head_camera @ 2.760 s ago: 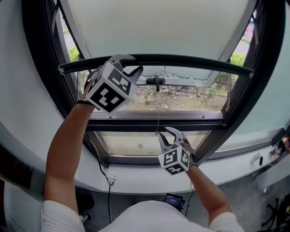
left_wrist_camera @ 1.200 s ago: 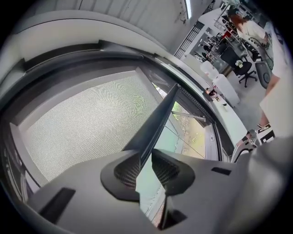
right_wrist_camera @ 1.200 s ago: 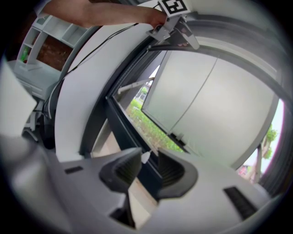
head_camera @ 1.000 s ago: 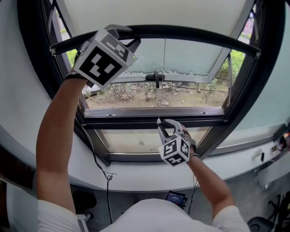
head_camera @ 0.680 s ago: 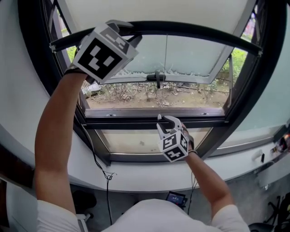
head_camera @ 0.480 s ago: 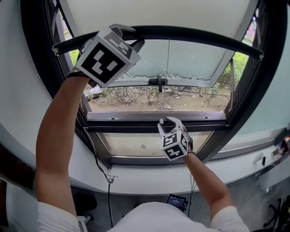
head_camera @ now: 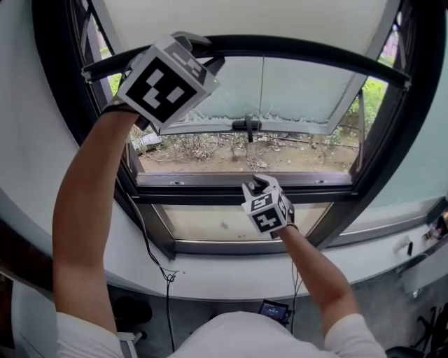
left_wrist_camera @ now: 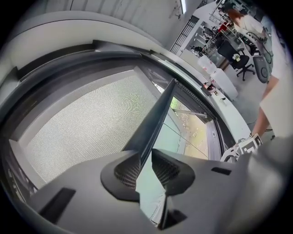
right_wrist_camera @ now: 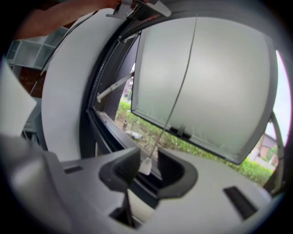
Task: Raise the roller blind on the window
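Sensibly, the left tool clamps the stiff black bottom bar of the light-looking pale fabric roller blind; the right tool, just opened, straddles the small white cord pull.

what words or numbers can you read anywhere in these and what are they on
No word, label, brand or number can be read.
Upper cube: black-and-white square markers only, no text.
Lower cube: the same kind of markers, no text.
Small lit screen at the bottom of the head view: too small to read.
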`<state>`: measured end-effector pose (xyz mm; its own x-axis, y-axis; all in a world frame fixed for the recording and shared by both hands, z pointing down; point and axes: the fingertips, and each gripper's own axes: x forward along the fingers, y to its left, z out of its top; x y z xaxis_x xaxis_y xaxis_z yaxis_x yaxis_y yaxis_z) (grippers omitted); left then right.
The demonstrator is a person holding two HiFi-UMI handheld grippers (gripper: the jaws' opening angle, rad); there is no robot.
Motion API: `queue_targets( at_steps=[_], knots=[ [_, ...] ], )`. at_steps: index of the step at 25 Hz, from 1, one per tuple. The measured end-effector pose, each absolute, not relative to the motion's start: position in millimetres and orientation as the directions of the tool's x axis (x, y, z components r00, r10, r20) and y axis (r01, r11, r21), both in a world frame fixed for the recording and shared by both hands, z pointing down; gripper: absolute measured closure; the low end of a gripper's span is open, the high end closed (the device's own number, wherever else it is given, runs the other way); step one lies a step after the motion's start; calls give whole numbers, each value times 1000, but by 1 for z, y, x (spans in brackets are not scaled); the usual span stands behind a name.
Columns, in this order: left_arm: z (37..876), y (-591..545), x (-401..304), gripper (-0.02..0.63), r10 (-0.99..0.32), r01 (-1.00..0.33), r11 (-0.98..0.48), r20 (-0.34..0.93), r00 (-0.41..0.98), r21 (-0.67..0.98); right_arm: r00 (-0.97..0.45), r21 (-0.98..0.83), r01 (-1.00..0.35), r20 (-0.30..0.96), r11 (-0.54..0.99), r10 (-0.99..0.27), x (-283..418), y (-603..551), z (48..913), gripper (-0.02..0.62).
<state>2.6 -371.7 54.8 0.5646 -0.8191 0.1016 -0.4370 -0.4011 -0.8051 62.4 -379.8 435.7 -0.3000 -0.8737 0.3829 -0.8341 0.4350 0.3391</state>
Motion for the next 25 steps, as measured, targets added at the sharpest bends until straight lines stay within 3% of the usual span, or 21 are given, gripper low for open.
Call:
queue_targets(
  at_steps=[8,25],
  knots=[
    [50,-370,4,514,-816,-451,-401,87,572,-797,-308,293,-848,405,441,-861,59,-394,443,478],
    [50,-371,2,514,-817,-465,-394,70,573,-793,-286,401,-799,402,449,-870,60,-389,444,517]
  ],
)
